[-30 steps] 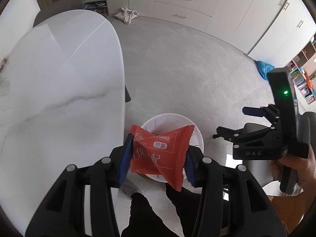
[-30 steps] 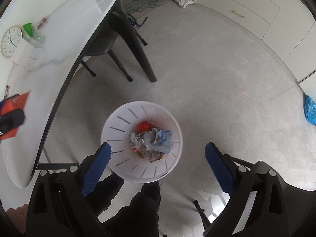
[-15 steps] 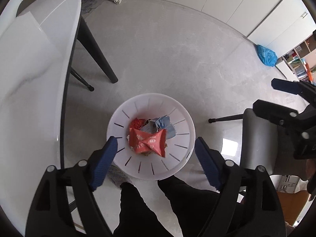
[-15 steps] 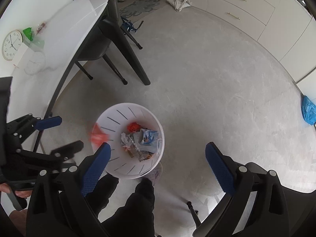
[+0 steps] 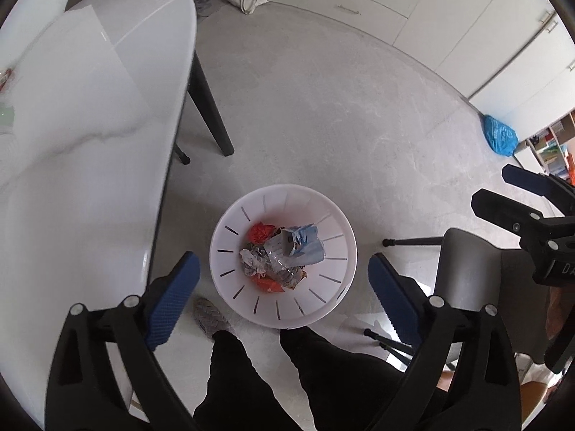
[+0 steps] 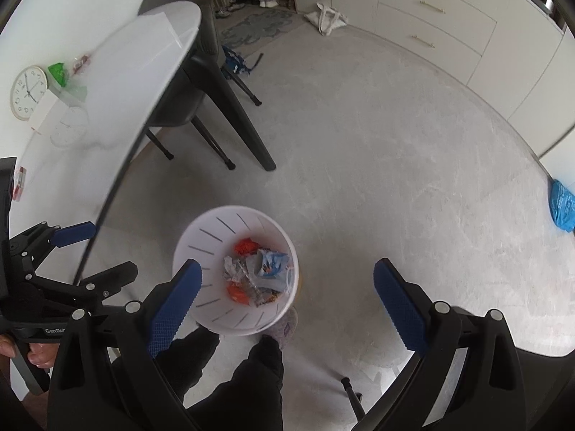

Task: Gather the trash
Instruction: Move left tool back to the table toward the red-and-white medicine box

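Note:
A white slotted bin (image 5: 284, 194) stands on the grey floor beside the table. Crumpled wrappers (image 5: 284, 255), with red pieces (image 5: 260, 231) among them, lie in its bottom. My left gripper (image 5: 282, 276) hangs above the bin and points down. Its jaws are opening, wide apart, with nothing between the blue pads (image 5: 172, 301). My right gripper (image 6: 287, 269) hovers over the same bin (image 6: 233, 212), open and empty. In the right wrist view my left gripper (image 6: 90, 251) shows at the left edge. More litter, a green wrapper (image 6: 59, 72), lies on the white table (image 6: 118, 82).
The white marble table (image 5: 72, 143) with black legs (image 5: 212, 115) fills the left. A person's dark trouser legs (image 5: 233, 377) stand just below the bin. A grey chair (image 5: 467, 269) is on the right, a blue bag (image 5: 499, 136) near the cabinets, a clock (image 6: 28, 91) on the table.
My left gripper's jaws spread and let go of the red snack packet, which dropped into the bin. Its view swung from the table edge to over the bin. The right gripper stayed open.

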A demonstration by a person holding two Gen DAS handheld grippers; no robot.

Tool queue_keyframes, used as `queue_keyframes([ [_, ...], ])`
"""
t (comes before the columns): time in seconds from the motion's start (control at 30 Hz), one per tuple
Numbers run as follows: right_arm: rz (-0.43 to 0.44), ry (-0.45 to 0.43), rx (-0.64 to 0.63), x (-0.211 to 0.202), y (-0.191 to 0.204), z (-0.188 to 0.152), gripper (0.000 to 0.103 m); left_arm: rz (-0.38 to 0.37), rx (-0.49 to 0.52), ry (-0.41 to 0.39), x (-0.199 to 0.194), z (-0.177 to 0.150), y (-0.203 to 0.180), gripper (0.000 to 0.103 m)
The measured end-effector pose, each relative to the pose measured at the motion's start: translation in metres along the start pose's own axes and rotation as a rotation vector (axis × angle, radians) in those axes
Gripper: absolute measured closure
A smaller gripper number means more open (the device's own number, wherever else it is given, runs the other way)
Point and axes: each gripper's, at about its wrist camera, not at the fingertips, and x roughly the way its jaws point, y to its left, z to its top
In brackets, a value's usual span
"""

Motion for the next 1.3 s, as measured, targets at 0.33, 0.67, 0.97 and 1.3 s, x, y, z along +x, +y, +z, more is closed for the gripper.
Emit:
queue_keyframes([
  [0.33,0.042,-0.186,-0.181,-0.065,0.063,0.047,0.003,0.12,-0.194,-0.213,-0.105,0.011,0.052,0.008],
  [0.67,0.231,-0.214,-0.357,-0.066,0.177,0.094,0.003,0.264,-0.542,-0.309,-0.169,-0.018,0.181,0.008],
  [0.97,0.347,-0.161,-0.518,-0.038,0.349,0.119,0.003,0.421,-0.801,-0.309,-0.202,-0.095,0.381,0.008],
  [1.3,0.421,-0.121,-0.512,0.014,0.574,0.147,0.003,0.452,-0.948,-0.267,-0.213,-0.166,0.671,0.008],
])
